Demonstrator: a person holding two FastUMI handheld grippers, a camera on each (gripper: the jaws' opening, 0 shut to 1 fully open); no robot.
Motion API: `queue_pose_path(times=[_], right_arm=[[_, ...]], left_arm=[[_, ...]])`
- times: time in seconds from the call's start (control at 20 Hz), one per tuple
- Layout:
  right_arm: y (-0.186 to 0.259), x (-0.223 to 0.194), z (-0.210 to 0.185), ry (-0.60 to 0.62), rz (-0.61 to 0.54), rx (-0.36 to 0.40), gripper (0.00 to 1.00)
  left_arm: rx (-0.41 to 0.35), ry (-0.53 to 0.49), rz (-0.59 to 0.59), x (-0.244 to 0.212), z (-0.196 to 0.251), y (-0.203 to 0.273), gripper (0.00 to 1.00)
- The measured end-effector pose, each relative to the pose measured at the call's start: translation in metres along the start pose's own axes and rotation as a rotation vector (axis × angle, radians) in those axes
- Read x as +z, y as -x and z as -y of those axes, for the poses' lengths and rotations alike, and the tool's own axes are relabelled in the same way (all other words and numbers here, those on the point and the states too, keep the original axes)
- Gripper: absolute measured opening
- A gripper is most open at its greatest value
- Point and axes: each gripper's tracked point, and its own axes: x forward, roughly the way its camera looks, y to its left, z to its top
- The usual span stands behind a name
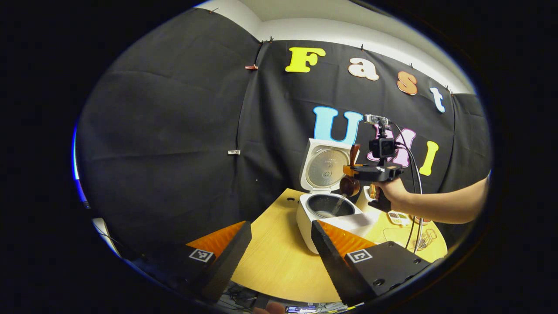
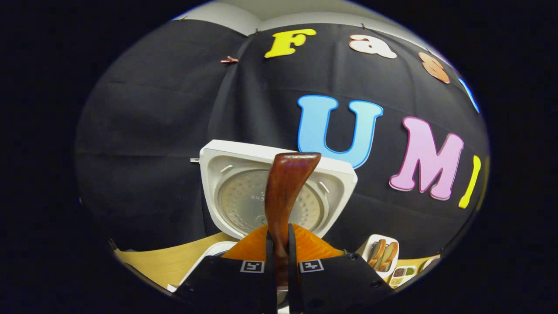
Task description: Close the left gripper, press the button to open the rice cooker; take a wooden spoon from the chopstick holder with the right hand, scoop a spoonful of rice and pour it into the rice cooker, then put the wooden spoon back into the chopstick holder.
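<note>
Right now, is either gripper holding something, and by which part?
The right gripper holds the wooden spoon by its handle; the left gripper is open and holds nothing.

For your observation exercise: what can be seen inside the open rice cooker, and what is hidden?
The rice cooker stands open, its dark inner pot visible, with rice falling from the tipped wooden spoon held by the right gripper. The pot's bottom is hidden by its rim.

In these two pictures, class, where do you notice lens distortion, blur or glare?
Left gripper view: fisheye bends the table edge; the rice cooker looks sharp and evenly lit. Right gripper view: the wooden spoon handle looms large, its polished surface catching soft highlights; the chopstick holder sits squeezed near the rim.
</note>
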Motion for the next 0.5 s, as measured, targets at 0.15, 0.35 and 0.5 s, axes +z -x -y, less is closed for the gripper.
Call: queue_pose_path(times=[0.15,0.35,0.5], right_arm=[[-0.007,0.007,-0.012,0.137,0.007,0.032,0.14],[-0.012,0.004,-0.029,0.251,-0.014,0.077,0.14],[-0.013,-0.002,-0.029,0.302,-0.028,0.091,0.14]], left_arm=[[0.02,0.004,-0.001,-0.002,-0.006,0.002,0.95],[0.022,-0.002,0.016,0.002,-0.002,0.006,0.95],[0.019,-0.002,0.027,0.004,0.005,0.009,0.95]])
